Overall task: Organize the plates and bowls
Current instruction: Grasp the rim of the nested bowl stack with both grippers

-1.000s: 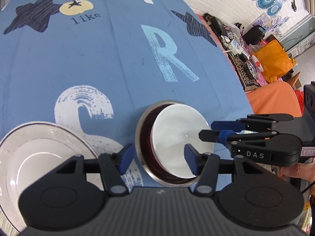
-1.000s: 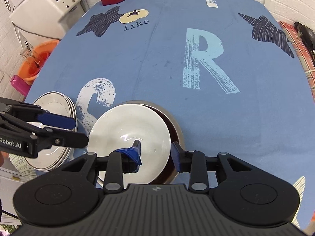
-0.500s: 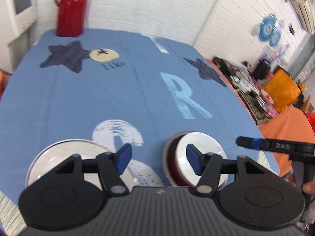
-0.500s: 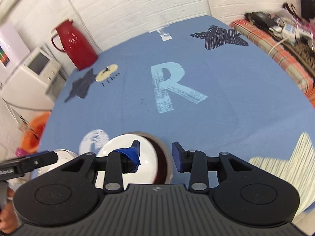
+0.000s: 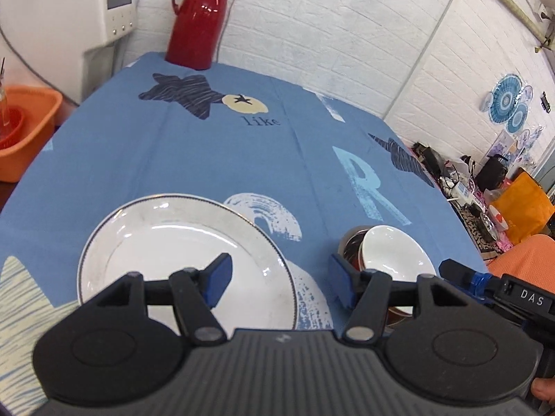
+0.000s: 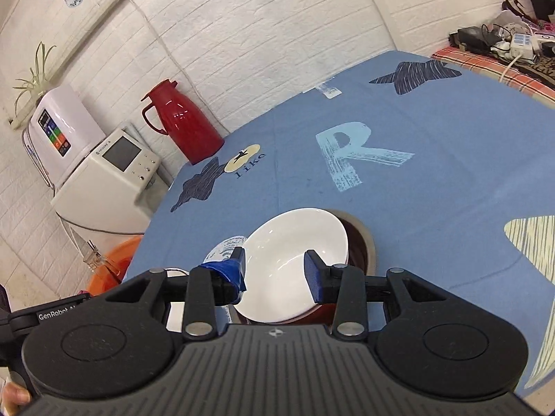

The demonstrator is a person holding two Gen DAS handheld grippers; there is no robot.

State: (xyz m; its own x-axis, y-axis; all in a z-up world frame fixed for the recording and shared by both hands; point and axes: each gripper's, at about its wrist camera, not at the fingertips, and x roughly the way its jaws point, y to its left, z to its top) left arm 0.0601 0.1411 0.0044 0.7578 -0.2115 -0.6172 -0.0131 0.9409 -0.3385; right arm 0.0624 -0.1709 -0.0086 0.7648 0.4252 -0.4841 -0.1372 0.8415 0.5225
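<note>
A large white plate (image 5: 187, 253) with a thin dark rim lies on the blue tablecloth (image 5: 225, 159) near the front left. Just above its near edge my left gripper (image 5: 279, 277) stands open, holding nothing. To the right a white bowl (image 5: 395, 256) rests tilted inside a dark red bowl (image 5: 350, 242). In the right wrist view the white bowl (image 6: 295, 260) leans over the left side of the dark bowl (image 6: 360, 246). My right gripper (image 6: 275, 267) hovers open above and behind them. It shows in the left wrist view as a gripper (image 5: 458, 274) beside the bowls.
A red thermos jug (image 5: 199, 17) stands at the table's far edge. A white appliance (image 5: 69, 17) and an orange basin (image 5: 24, 128) sit off the table's left side. A cluttered side table (image 5: 468, 187) and an orange cushion (image 5: 520, 260) are at the right.
Both grippers have lifted and drawn back from the bowls, their views tilting up toward the wall. The left one has swung left over the plate. The white bowl stays in the dark bowl.
</note>
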